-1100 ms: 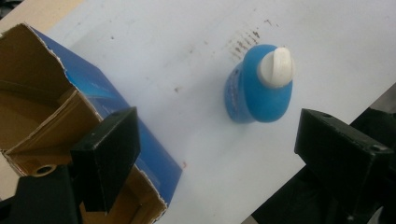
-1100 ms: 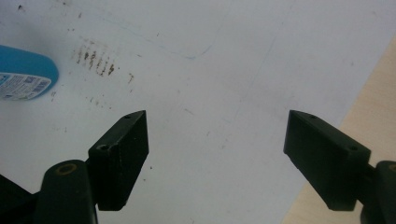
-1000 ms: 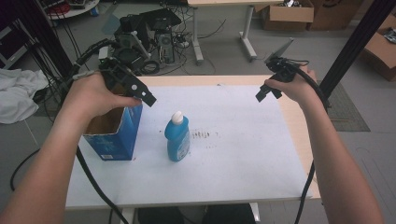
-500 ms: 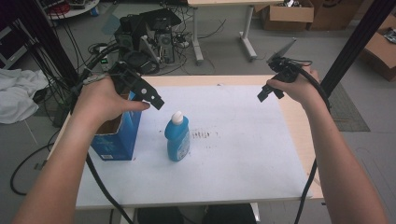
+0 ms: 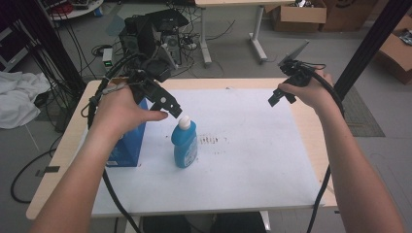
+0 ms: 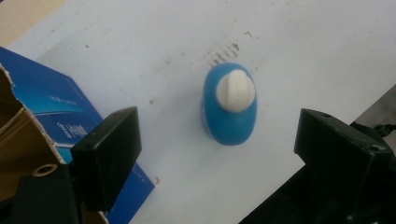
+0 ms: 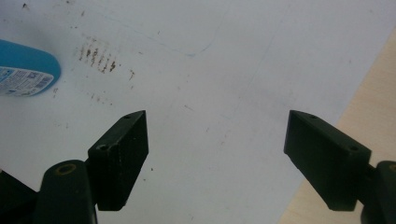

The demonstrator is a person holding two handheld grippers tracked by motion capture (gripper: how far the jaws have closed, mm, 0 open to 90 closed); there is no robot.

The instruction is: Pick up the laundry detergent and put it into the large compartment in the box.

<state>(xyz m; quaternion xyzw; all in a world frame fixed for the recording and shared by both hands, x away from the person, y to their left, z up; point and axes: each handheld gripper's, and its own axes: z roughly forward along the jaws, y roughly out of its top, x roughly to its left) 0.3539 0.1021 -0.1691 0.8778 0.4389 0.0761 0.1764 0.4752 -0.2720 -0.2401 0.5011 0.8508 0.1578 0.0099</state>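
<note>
My left claw (image 5: 172, 108) has travelled right over the last second, off the open blue box (image 5: 127, 145) and across to the blue bottle (image 5: 185, 144). It now hangs just above and a little left of the white cap (image 5: 183, 123), not touching it. In the left gripper view the jaws stand wide apart, with the bottle (image 6: 229, 103) seen from above between them, a little toward the right jaw, and the box's torn cardboard rim (image 6: 24, 126) at the left edge.

The bottle itself has not moved: it stands upright on the white sheet of the counter (image 5: 252, 160), just right of the box, near the middle-left, with a patch of brown smudges (image 5: 214, 141) beside it on the right.

My right claw (image 5: 278, 98) has hardly shifted. It hovers over the far right of the counter, well apart from the bottle, jaws also wide and holding nothing; its own view looks down on bare sheet with the bottle's base (image 7: 25, 69) at the left edge.

I judge the shift means the reach is nearly over. What remains is to come down around the bottle, probably at the neck or shoulders, and close. The cap is narrow and the bottle tall, so an off-centre descent could tip it toward the box.
</note>
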